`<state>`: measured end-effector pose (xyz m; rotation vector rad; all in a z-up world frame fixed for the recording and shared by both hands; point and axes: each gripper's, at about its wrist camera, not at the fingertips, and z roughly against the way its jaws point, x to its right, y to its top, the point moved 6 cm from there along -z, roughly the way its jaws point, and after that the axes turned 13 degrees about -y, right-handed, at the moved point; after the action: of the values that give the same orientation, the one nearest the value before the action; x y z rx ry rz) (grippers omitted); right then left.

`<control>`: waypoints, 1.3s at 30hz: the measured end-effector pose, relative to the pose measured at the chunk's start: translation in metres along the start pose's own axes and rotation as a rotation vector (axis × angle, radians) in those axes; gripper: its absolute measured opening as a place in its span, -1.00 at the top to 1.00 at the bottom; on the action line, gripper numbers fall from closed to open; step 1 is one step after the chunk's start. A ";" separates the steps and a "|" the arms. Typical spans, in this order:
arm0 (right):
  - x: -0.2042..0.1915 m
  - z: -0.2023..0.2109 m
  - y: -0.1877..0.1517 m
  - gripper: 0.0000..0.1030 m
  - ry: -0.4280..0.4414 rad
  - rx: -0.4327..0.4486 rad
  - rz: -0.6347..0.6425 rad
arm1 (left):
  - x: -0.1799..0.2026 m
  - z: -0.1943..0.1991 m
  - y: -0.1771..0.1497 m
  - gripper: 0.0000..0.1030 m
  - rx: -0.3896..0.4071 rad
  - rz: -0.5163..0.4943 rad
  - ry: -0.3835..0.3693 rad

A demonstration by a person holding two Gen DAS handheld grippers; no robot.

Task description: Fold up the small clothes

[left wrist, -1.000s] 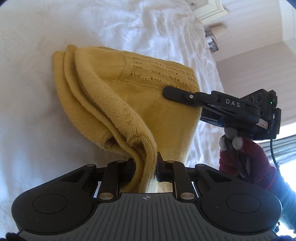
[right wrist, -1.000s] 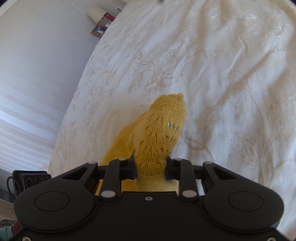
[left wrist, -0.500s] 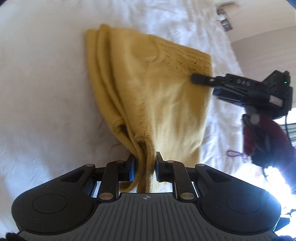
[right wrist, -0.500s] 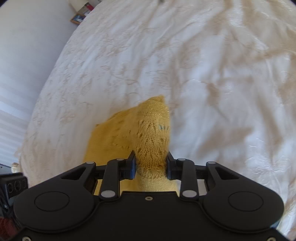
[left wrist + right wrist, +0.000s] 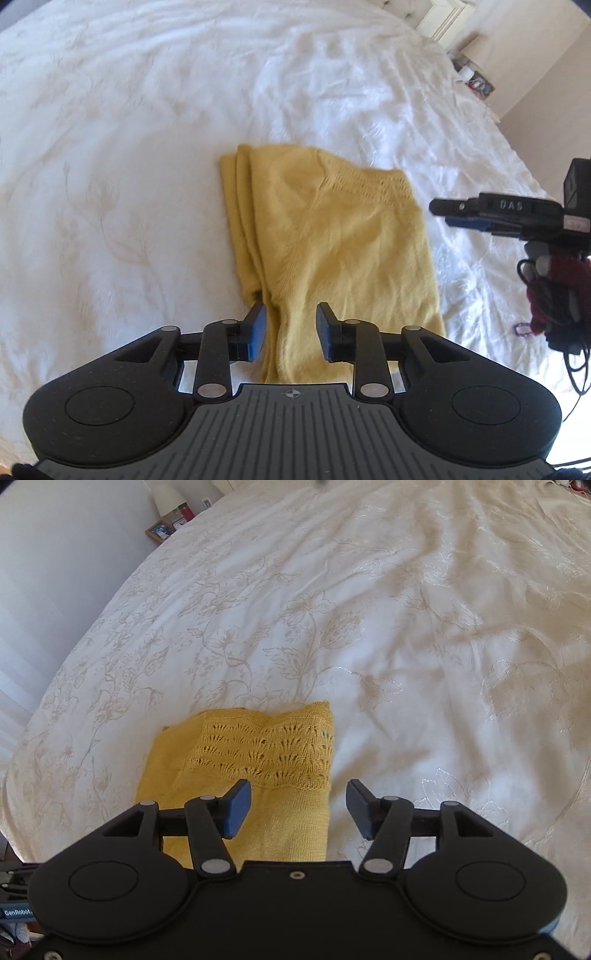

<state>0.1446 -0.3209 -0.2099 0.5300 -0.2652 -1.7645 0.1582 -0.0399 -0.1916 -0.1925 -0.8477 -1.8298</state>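
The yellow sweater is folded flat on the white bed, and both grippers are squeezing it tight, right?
Not quite. The sweater lies folded on the bed, but both wrist views show the left gripper and right gripper opening, pads off the knit.

Near edge of the sweater (image 5: 332, 258) tucked out of sight under both gripper bodies. Hand (image 5: 554, 291) cut off at the right edge. Bedside clutter (image 5: 173, 520) too tiny to make out, honestly.
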 end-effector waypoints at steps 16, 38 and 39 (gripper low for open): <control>-0.009 0.005 -0.015 -0.23 0.016 -0.013 0.063 | 0.011 -0.110 0.083 0.36 0.004 -0.104 0.117; 0.009 -0.087 0.011 -0.77 -0.115 -0.119 0.116 | -0.032 -0.112 0.080 0.20 0.003 -0.024 0.208; 0.010 -0.084 0.011 -0.79 -0.107 -0.114 0.110 | -0.032 -0.112 0.080 0.18 0.004 -0.028 0.202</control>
<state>0.1927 -0.3249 -0.2806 0.3342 -0.2620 -1.6913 0.2695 -0.1014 -0.2536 0.0076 -0.7155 -1.8381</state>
